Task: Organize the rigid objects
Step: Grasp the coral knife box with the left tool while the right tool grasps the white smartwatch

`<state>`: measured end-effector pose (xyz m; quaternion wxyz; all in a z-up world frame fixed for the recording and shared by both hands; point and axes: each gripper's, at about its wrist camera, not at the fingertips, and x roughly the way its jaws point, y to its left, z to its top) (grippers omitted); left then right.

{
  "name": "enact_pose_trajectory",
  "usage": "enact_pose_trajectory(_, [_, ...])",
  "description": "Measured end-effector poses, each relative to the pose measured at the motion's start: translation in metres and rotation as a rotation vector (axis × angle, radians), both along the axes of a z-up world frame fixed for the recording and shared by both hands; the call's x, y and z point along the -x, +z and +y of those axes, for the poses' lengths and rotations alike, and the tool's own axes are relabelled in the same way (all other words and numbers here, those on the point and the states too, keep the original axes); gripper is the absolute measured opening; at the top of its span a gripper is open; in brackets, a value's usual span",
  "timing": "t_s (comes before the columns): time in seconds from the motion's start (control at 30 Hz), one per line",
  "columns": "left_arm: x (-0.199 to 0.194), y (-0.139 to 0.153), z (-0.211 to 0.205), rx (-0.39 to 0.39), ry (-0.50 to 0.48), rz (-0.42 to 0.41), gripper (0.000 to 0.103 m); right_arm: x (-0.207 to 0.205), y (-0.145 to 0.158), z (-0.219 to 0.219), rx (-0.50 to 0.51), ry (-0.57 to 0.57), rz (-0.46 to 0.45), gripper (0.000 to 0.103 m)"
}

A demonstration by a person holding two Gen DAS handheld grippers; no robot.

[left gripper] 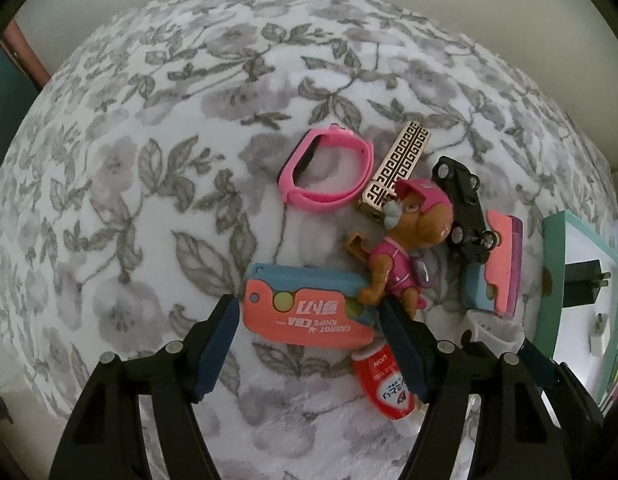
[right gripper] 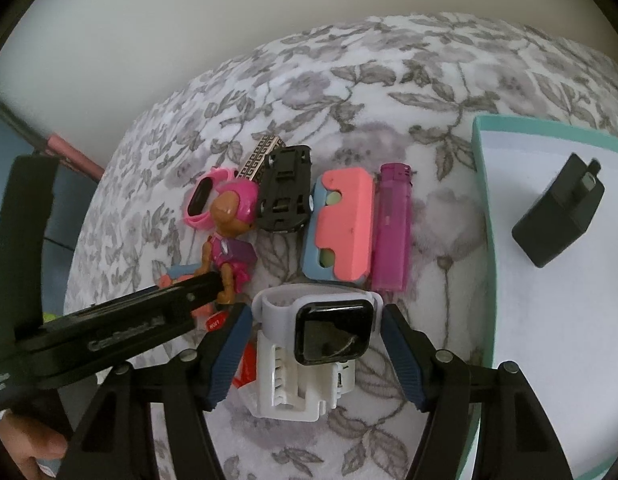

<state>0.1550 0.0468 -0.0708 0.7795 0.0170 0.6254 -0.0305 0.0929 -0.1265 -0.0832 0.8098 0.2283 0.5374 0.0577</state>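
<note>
My left gripper (left gripper: 309,308) points down at a flowery blanket and is shut on an orange and blue carrot-knife toy (left gripper: 309,312), with the pads against its two ends. My right gripper (right gripper: 317,312) is shut on a white smartwatch (right gripper: 329,332) with a black screen, gripped by its sides. Close behind lie a pink-dressed dog figure (left gripper: 405,240), a black toy car (right gripper: 285,196), a pink wristband (left gripper: 327,168), a gold patterned lighter (left gripper: 397,168), a purple lighter (right gripper: 391,228) and a second orange and blue toy (right gripper: 341,224). A red tube (left gripper: 383,384) lies under the knife toy.
A teal-rimmed white tray (right gripper: 483,184) sits on the right and holds a black charger (right gripper: 557,216). The left tool's black frame (right gripper: 109,328) crosses the right wrist view's left side, a hand (right gripper: 29,452) below it. The blanket (left gripper: 149,160) stretches bare to the left.
</note>
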Motion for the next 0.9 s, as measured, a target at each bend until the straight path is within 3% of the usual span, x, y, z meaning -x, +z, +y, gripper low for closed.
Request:
enact_pose_trajectory(0.23, [0.0, -0.007, -0.011, -0.055, -0.025, 0.013, 0.074, 0.003, -0.001, -0.005, -0.023, -0.014, 0.005, 0.069])
enact_pose_trajectory(0.53, [-0.002, -0.012, -0.015, -0.059, -0.023, -0.006, 0.072, 0.002, -0.001, -0.003, -0.016, -0.013, 0.006, 0.069])
enact_pose_trajectory(0.9, [0.008, 0.011, -0.008, -0.044, 0.01, -0.036, 0.072, 0.004, 0.004, -0.005, -0.026, -0.021, -0.007, 0.065])
